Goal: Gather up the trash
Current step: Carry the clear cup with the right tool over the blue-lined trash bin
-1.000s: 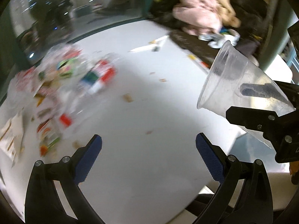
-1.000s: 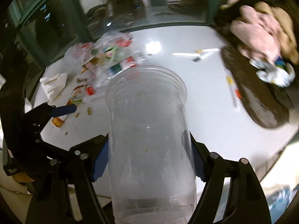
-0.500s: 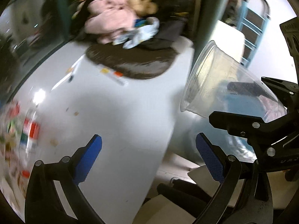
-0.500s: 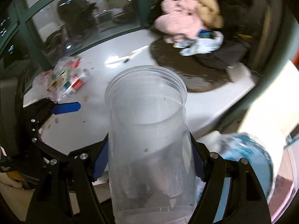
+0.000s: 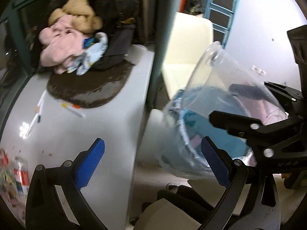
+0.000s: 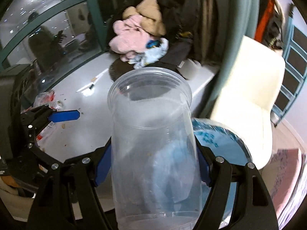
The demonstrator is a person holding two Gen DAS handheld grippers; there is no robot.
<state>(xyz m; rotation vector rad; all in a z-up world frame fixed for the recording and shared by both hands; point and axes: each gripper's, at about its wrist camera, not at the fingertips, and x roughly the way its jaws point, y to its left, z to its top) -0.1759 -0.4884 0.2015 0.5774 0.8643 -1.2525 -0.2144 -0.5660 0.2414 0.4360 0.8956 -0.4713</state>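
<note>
So the right gripper point(image 6: 153, 164) is clamped on a clear plastic cup point(image 6: 153, 143), blue pads pressed against both sides of it low down, mouth tilted up and away toward 12 o'clock. In the left wrist view the same cup point(image 5: 220, 88) sits at about 3 o'clock, tipped with its open mouth toward 10 o'clock, hanging right over a blue trash bin point(image 5: 216, 134) lined with a clear bag. The bin stands on the floor just beside the end of the white table point(image 5: 86, 124).

The left gripper point(image 5: 152, 163) is spread wide with nothing between its blue pads point(image 5: 90, 161), hovering over the table's corner edge.

In the right wrist view the bin point(image 6: 220, 140) peeks out at 3 o'clock behind the cup, touching or nearly touching a cream chair point(image 6: 255, 103); can't tell which.

On the table: a pile of wrappers and a crushed bottle point(image 5: 19, 174) at 8 o'clock in the left view, crumbs scattered around, a couple of pens point(image 5: 34, 120), a dark round mat point(image 5: 90, 88), and a heap of pink and tan clothes point(image 5: 65, 44) up at 11 o'clock. A blue ladder point(image 5: 220, 13) stands against the wall at 1 o'clock. It's all a bit blurry.
</note>
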